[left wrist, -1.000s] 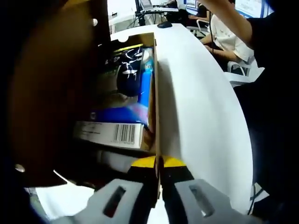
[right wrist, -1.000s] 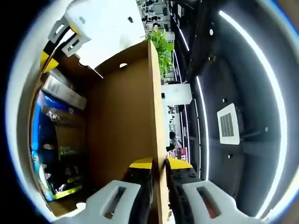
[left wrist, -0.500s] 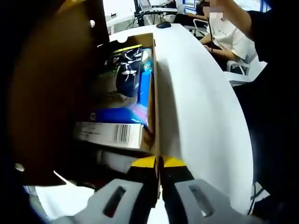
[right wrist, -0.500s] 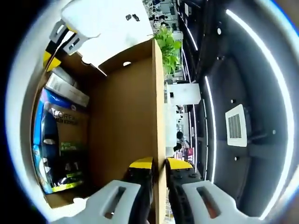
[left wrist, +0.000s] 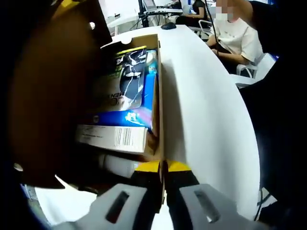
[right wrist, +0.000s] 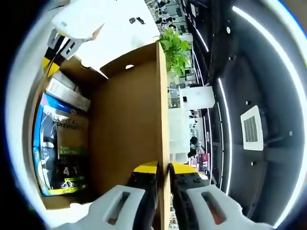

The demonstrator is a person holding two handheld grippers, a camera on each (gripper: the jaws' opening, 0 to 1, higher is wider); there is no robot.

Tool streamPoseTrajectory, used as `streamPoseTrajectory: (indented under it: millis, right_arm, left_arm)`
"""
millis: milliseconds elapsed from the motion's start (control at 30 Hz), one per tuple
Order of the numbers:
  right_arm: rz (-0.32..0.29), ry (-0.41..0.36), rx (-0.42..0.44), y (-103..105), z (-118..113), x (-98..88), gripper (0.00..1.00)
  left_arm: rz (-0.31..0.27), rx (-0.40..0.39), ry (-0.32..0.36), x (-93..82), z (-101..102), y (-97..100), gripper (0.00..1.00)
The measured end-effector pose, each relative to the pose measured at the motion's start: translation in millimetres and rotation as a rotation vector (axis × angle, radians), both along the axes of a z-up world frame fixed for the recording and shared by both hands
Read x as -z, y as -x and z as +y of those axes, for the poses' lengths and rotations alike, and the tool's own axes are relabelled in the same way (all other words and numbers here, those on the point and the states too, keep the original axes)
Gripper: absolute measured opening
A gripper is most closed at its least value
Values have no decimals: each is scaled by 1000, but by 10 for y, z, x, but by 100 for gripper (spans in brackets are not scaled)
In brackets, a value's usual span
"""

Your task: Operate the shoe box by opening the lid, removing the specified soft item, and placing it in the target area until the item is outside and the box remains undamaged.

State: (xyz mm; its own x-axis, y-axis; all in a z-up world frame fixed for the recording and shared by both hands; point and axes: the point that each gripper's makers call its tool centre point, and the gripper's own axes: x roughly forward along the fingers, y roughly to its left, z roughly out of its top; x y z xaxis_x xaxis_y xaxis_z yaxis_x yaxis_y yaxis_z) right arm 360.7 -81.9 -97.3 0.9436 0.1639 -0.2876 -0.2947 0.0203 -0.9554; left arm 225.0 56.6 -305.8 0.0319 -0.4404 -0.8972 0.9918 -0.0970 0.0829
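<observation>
The brown cardboard shoe box (left wrist: 158,96) stands on a white table (left wrist: 206,105). My left gripper (left wrist: 162,167) is shut on the box's near side wall. The lid (left wrist: 48,96) stands raised on the left. My right gripper (right wrist: 163,168) is shut on the lid's free edge (right wrist: 160,105). Inside the box lie a blue soft pack with a dark printed label (left wrist: 127,81) (right wrist: 60,148) and a white barcode carton (left wrist: 112,138) (right wrist: 67,93). In the right gripper view the left gripper (right wrist: 50,60) shows at the box's far wall.
A person in white (left wrist: 235,38) sits beyond the table's far right edge. A dark mouse (left wrist: 169,25) lies at the far end of the table. A green plant (right wrist: 175,45) and ceiling light strips (right wrist: 268,62) show past the lid.
The lid has swung a little further open, so more of the blue pack's label shows. Both grippers keep their hold.
</observation>
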Motion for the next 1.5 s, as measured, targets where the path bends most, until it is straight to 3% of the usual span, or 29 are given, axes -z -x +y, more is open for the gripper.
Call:
streamPoseTrajectory:
  millis: [233, 633, 733, 1067, 1300, 1500]
  right_arm:
    - [68, 24, -5, -166, -39, 40, 6]
    - [228, -21, -27, -470, -56, 93, 4]
    - [302, -38, -36, -530, -62, 126, 5]
    - [400, -39, -31, -794, -91, 216, 3]
    - [548, -80, -42, -1025, -105, 367, 3]
    - [633, -73, -24, -1148, -106, 473, 3]
  left_arm:
    - [7, -6, 2, 0, -5, 1, 2]
    - [5, -3, 4, 5, -13, 5, 2]
    - [15, -23, 3, 7, -13, 5, 2]
    - [12, -18, 6, 7, -16, 14, 2]
    - [8, -12, 7, 13, -31, 0, 2]
    - [3, -4, 11, 7, -27, 20, 2]
